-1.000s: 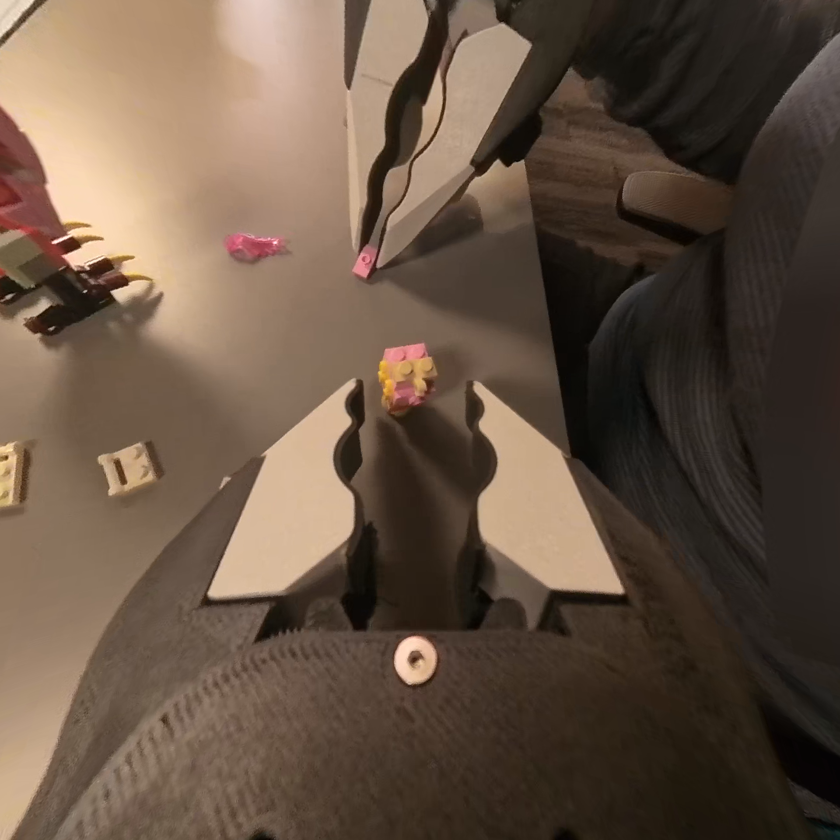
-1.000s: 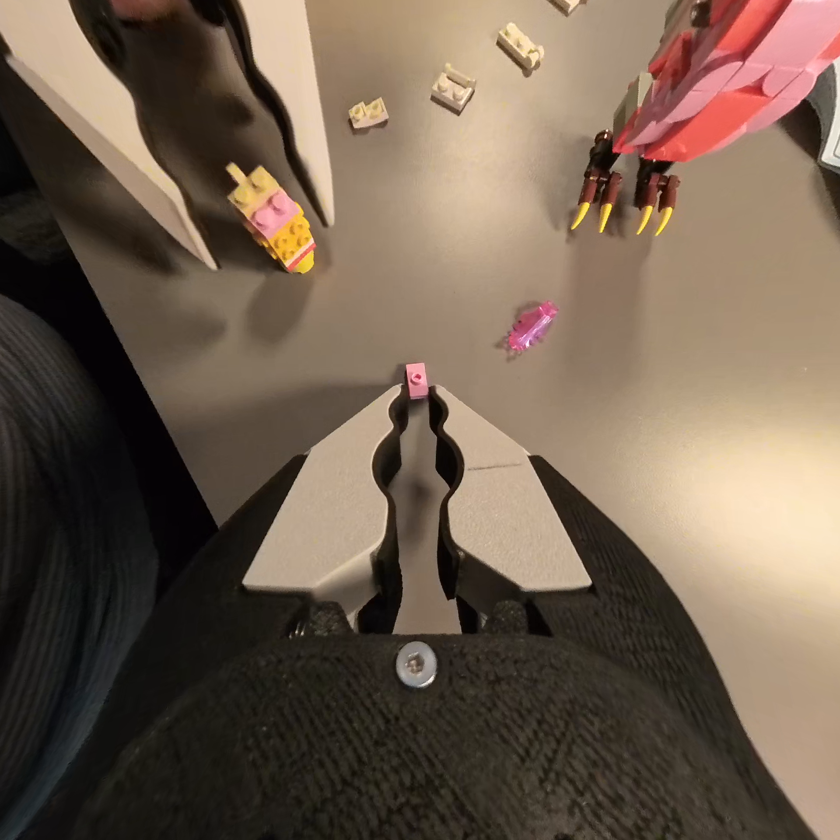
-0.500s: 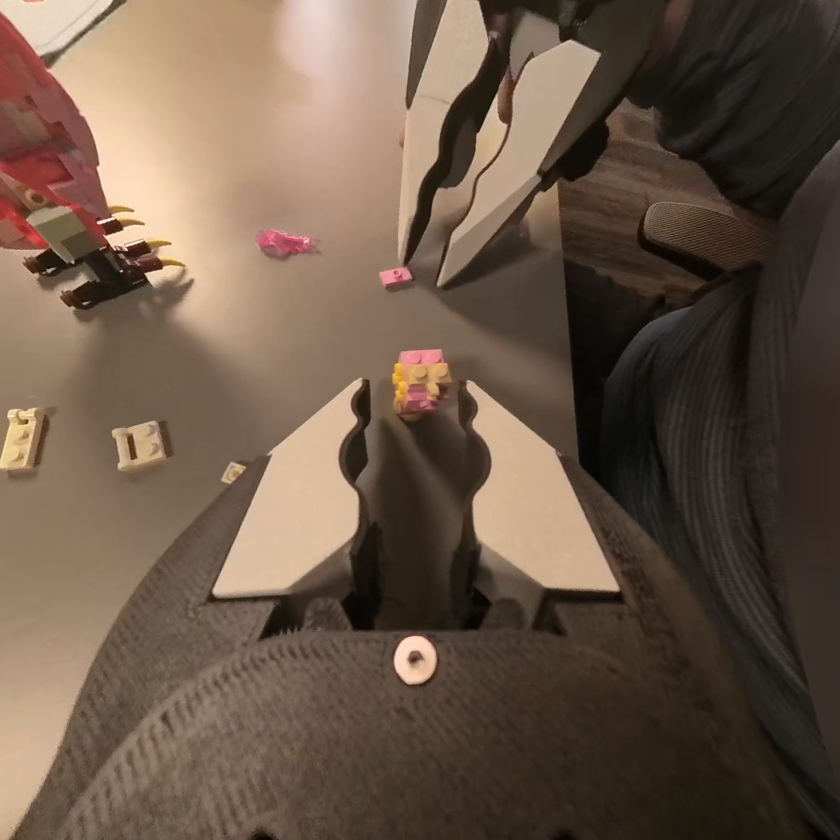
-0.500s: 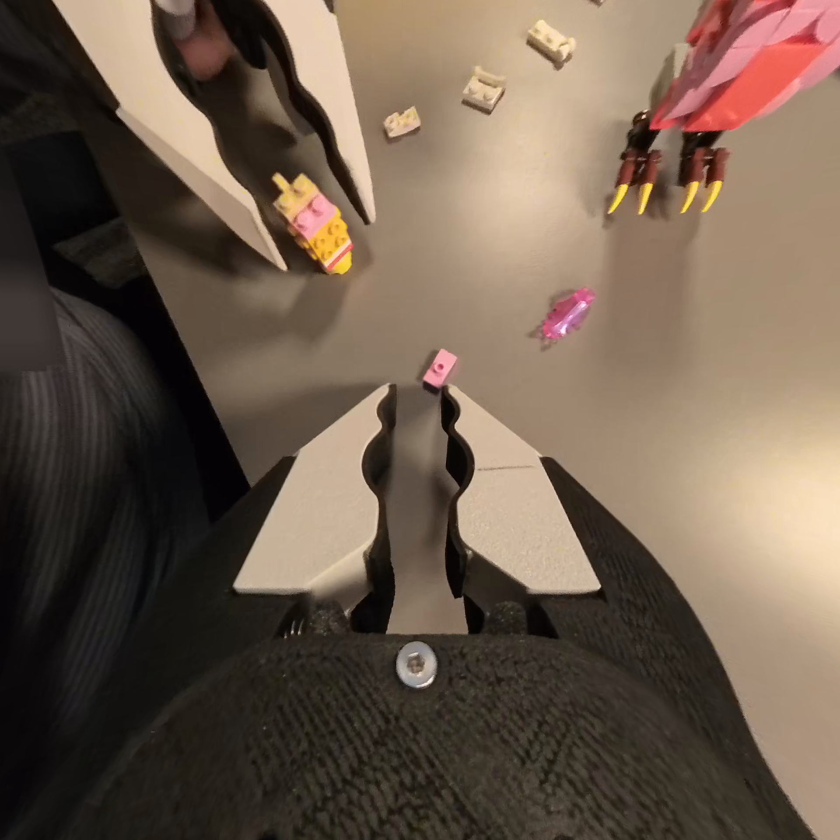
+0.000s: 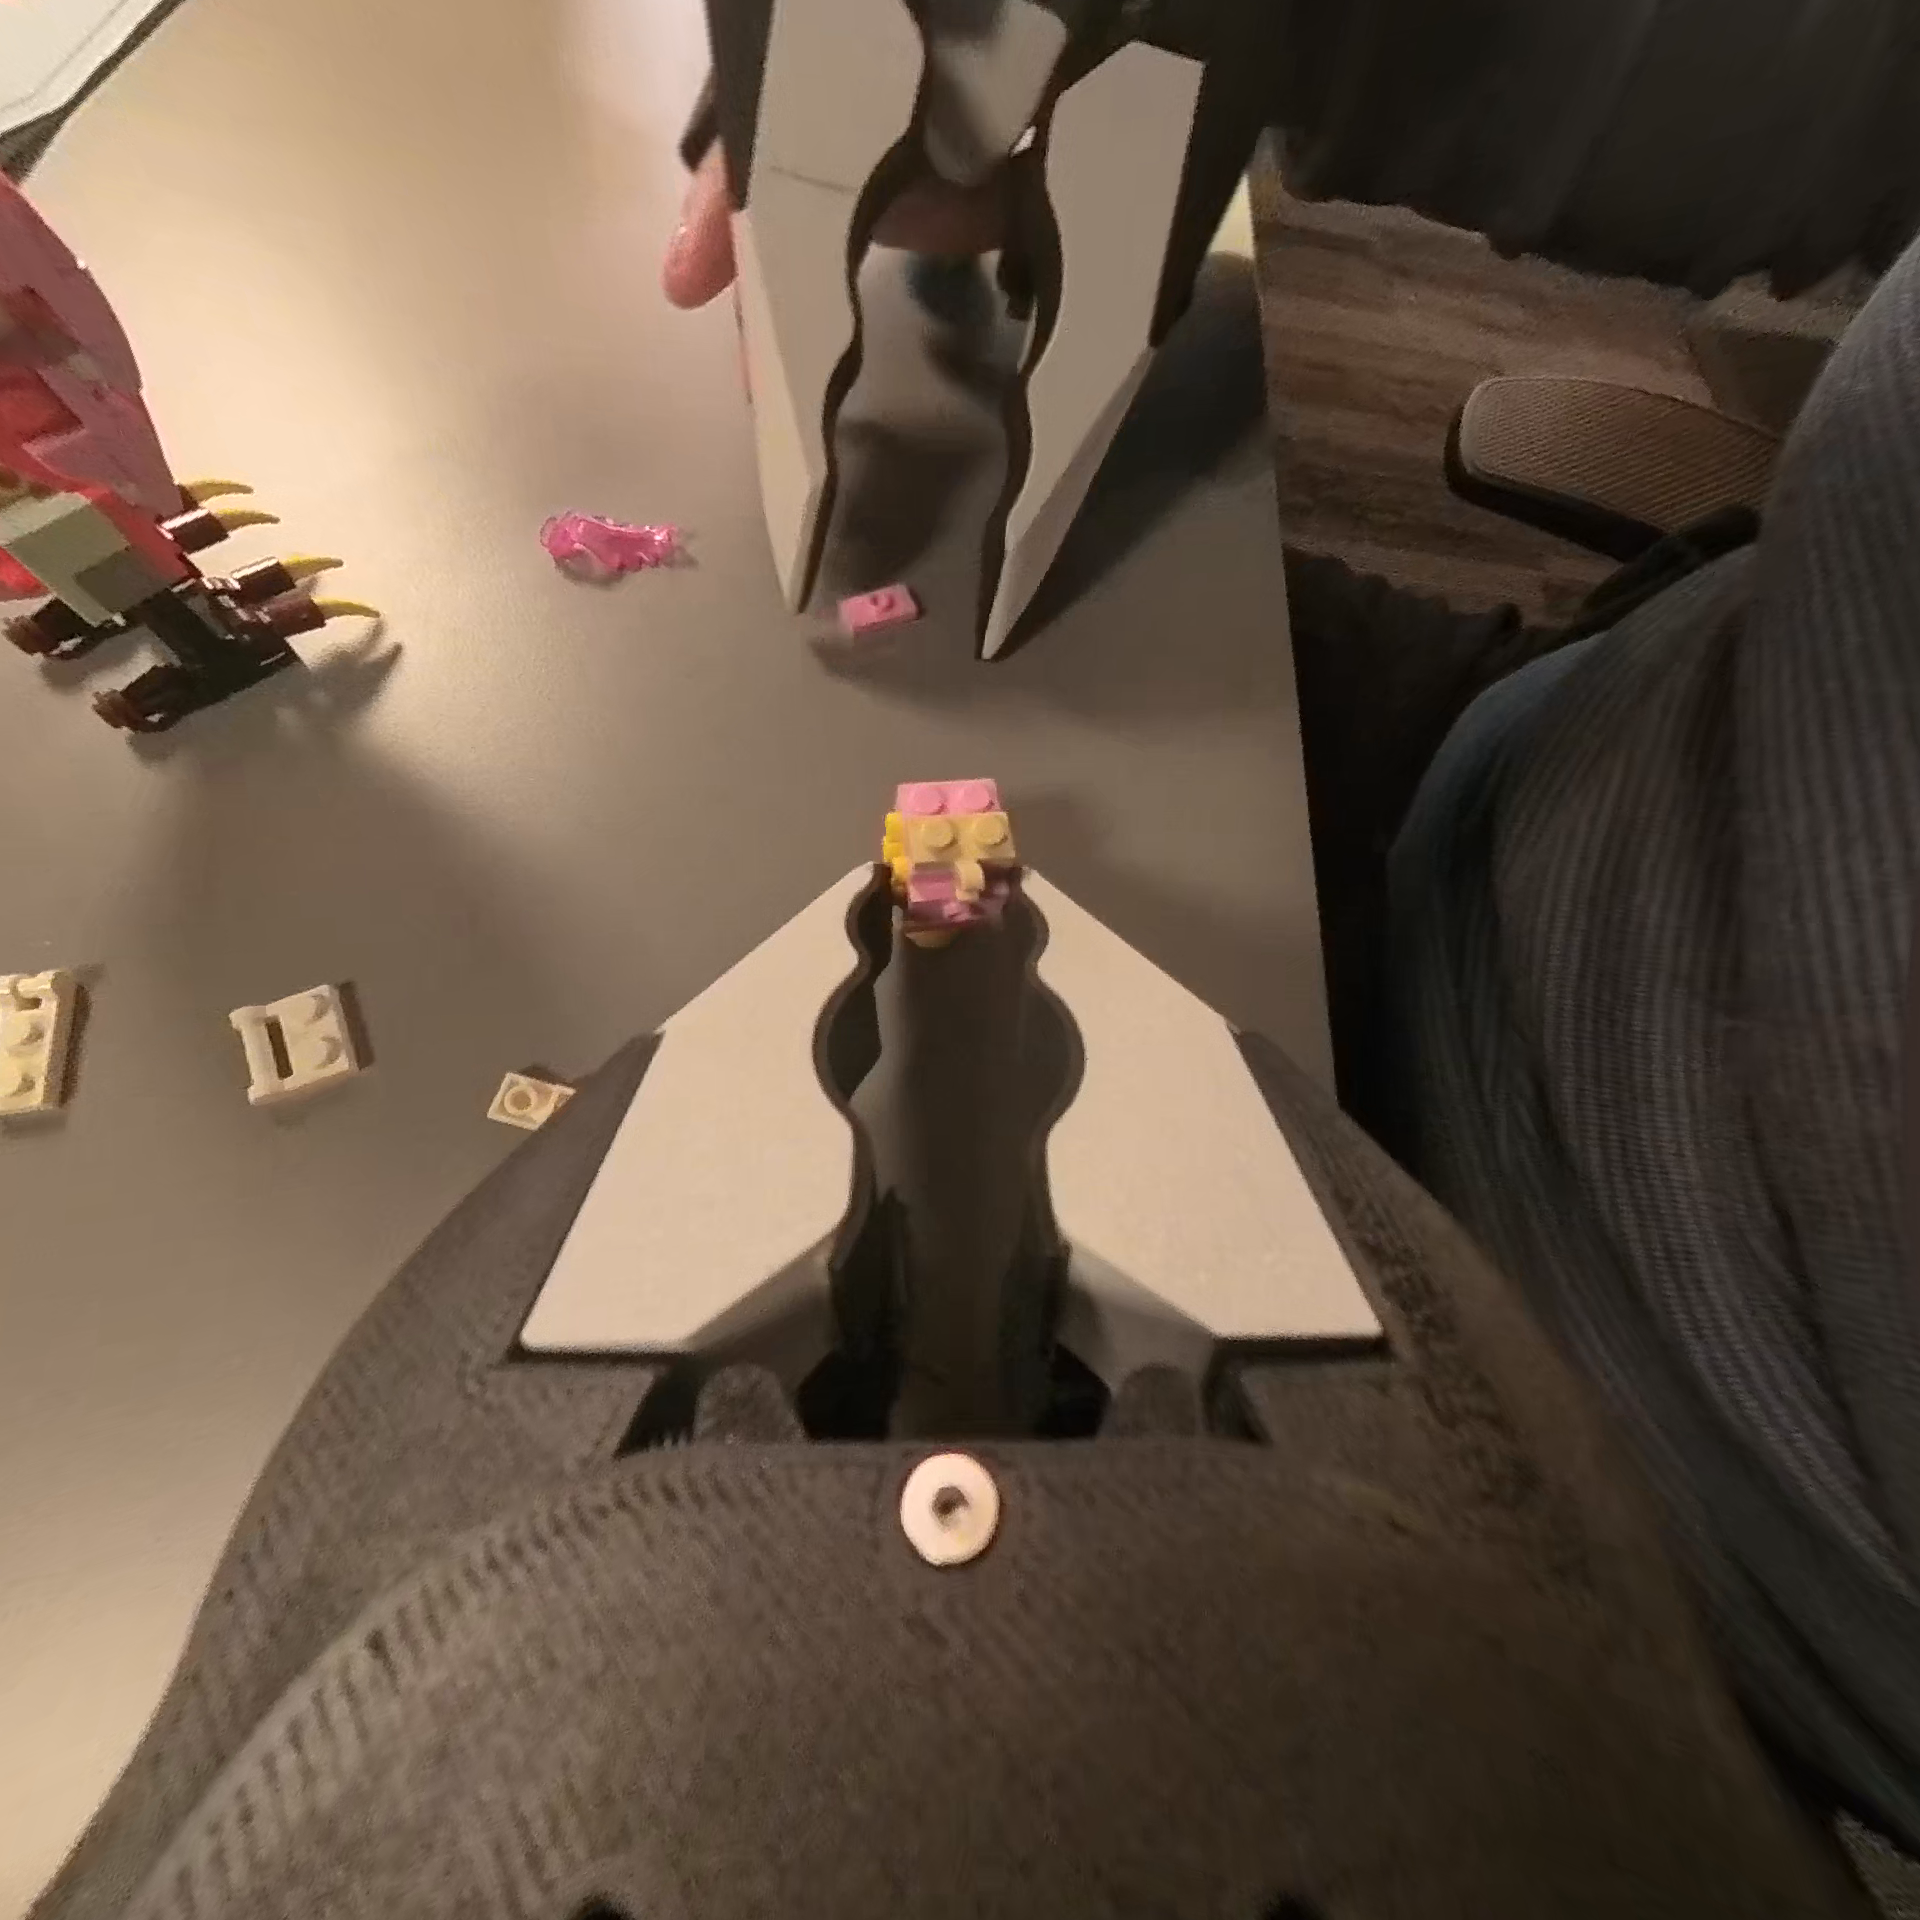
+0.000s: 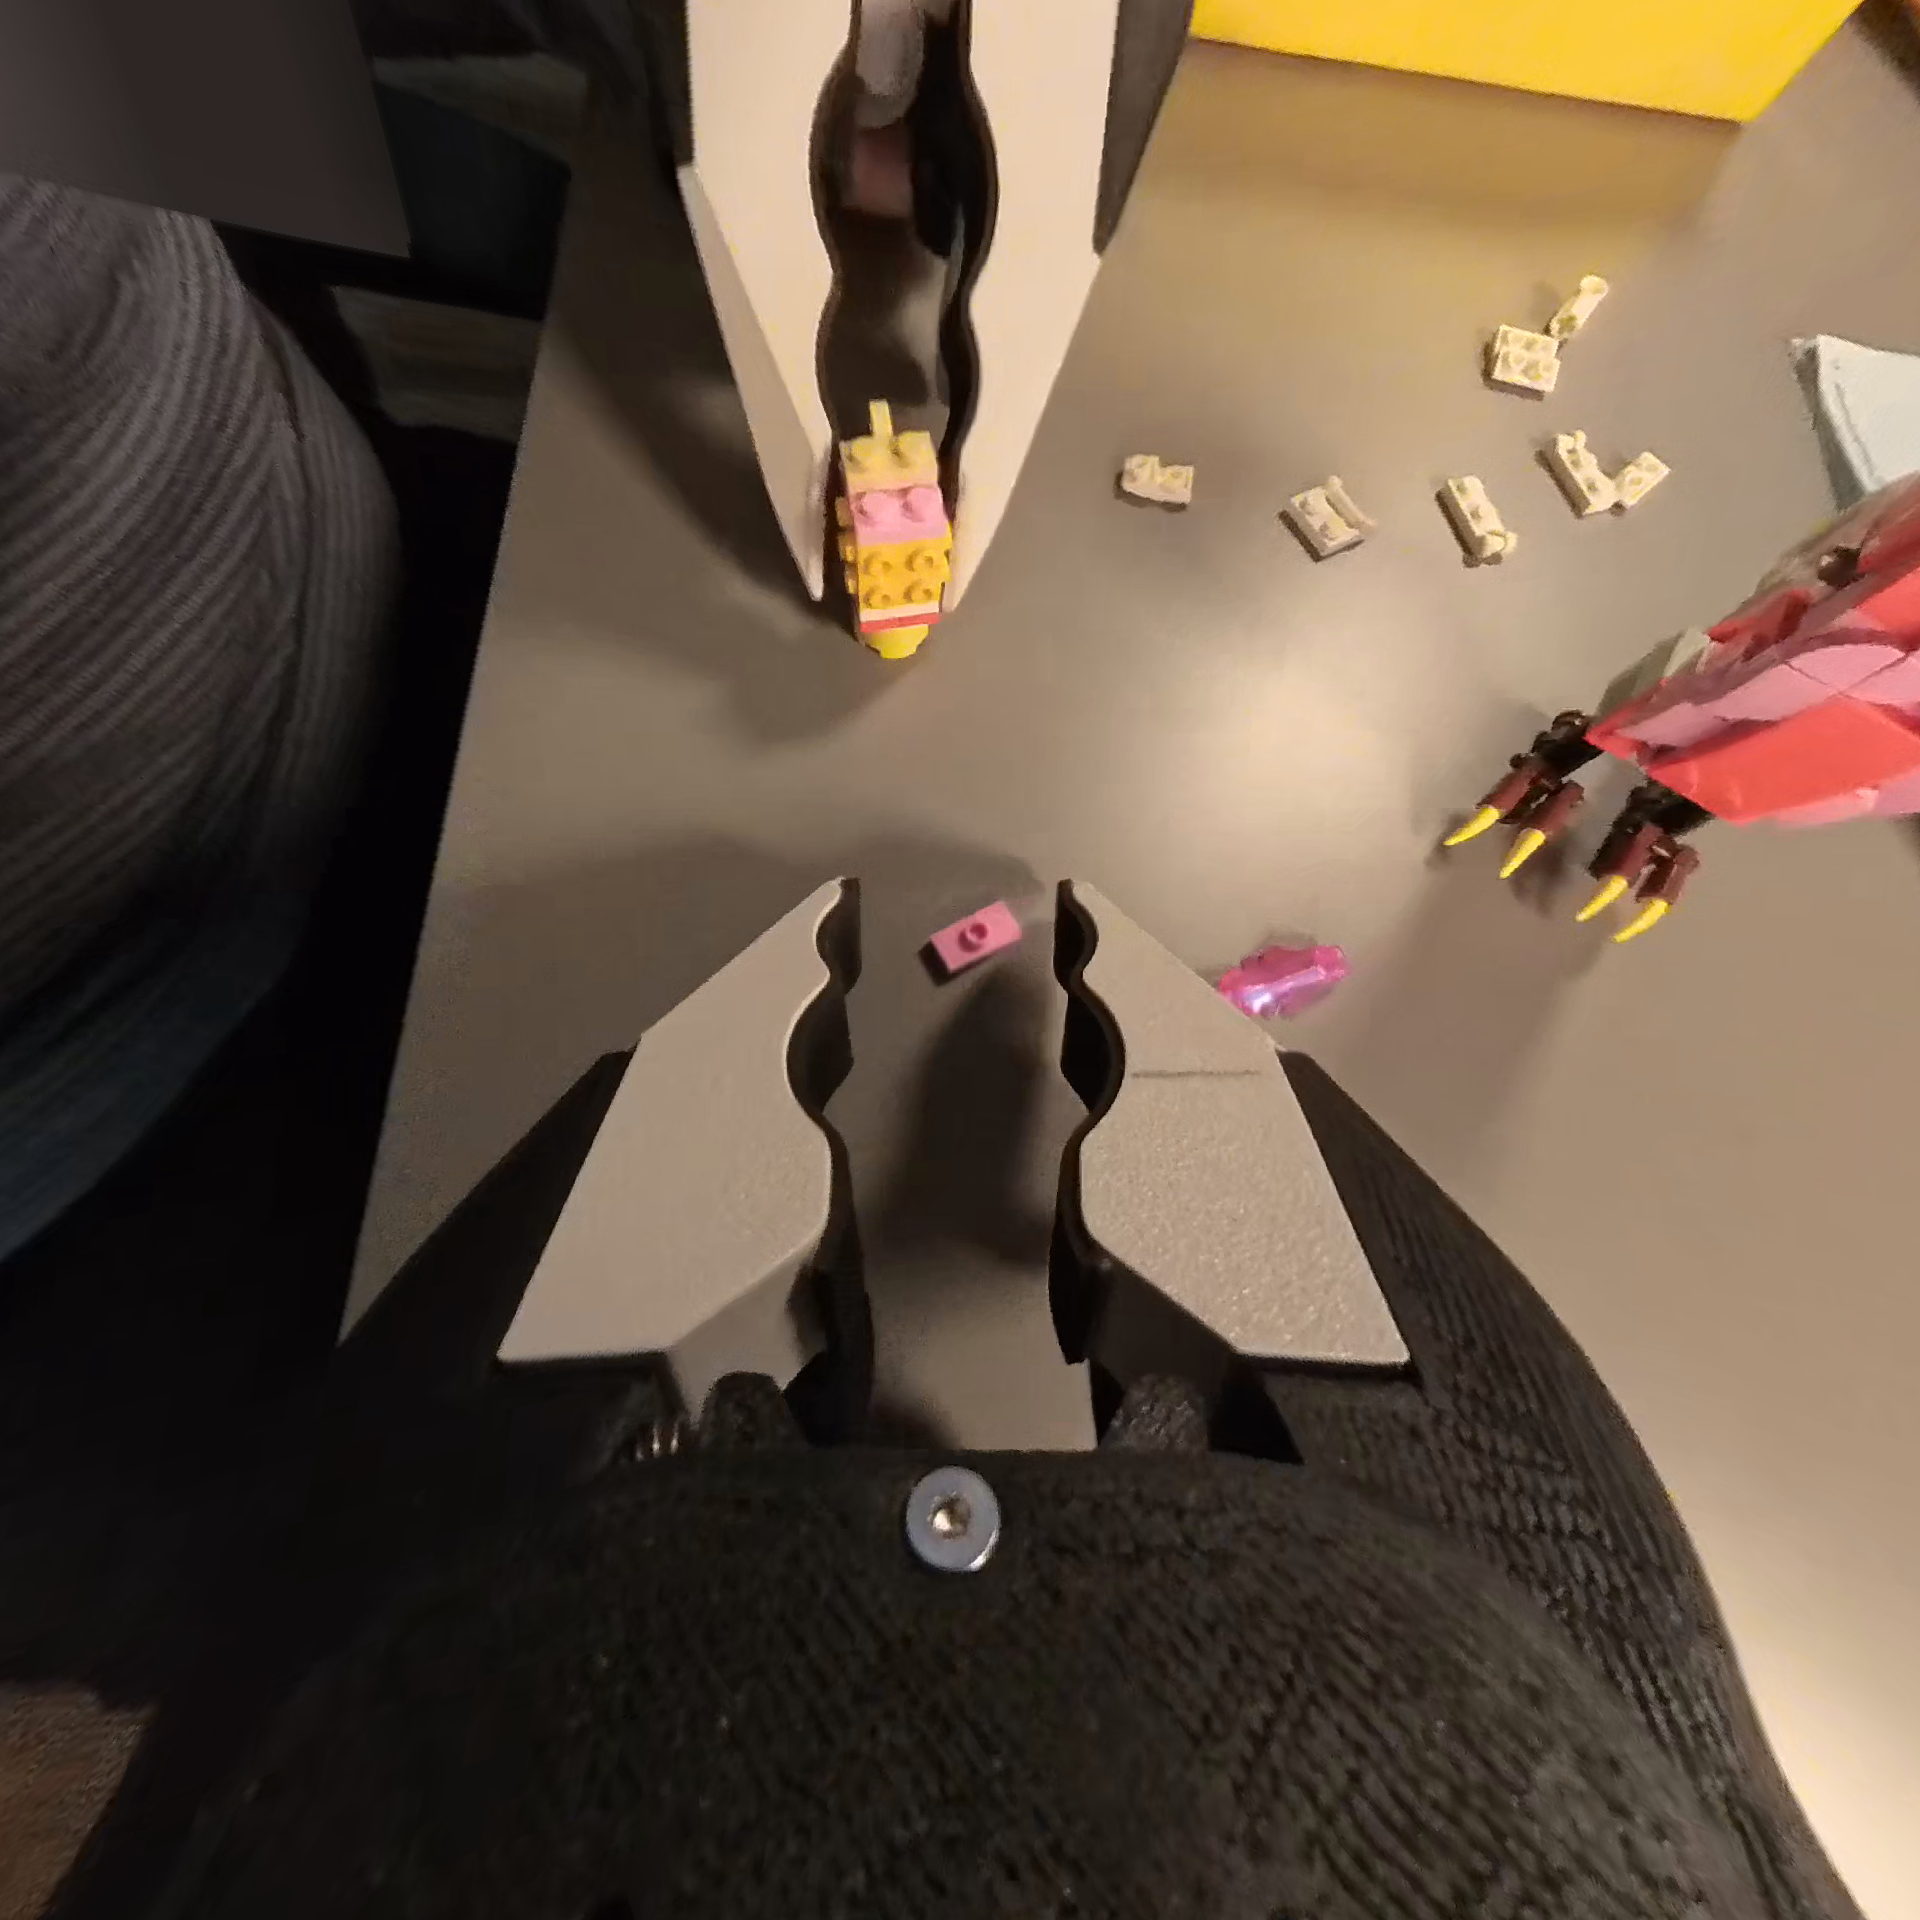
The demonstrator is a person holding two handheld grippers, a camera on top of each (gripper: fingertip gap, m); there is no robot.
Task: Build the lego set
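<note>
**Brick stack in one gripper, pink plate loose under the other**

Your left gripper (image 5: pixel 948 883) pinches the small pink-and-yellow brick stack (image 5: pixel 948 854), fingertips against both its sides, near the tabletop (image 5: pixel 520 831) edge. Your right gripper (image 6: pixel 956 888) stands spread, bare, its fingertips either side of a flat pink plate (image 6: pixel 975 937) that lies on the tabletop, touched by neither. Just beside sits a clear pink piece (image 6: pixel 1283 975); farther off, cream bricks (image 6: pixel 1330 520) lie scattered and a red-and-pink clawed model (image 6: pixel 1714 758) rests at the edge. The stack is gripped; the plate is not.
</note>
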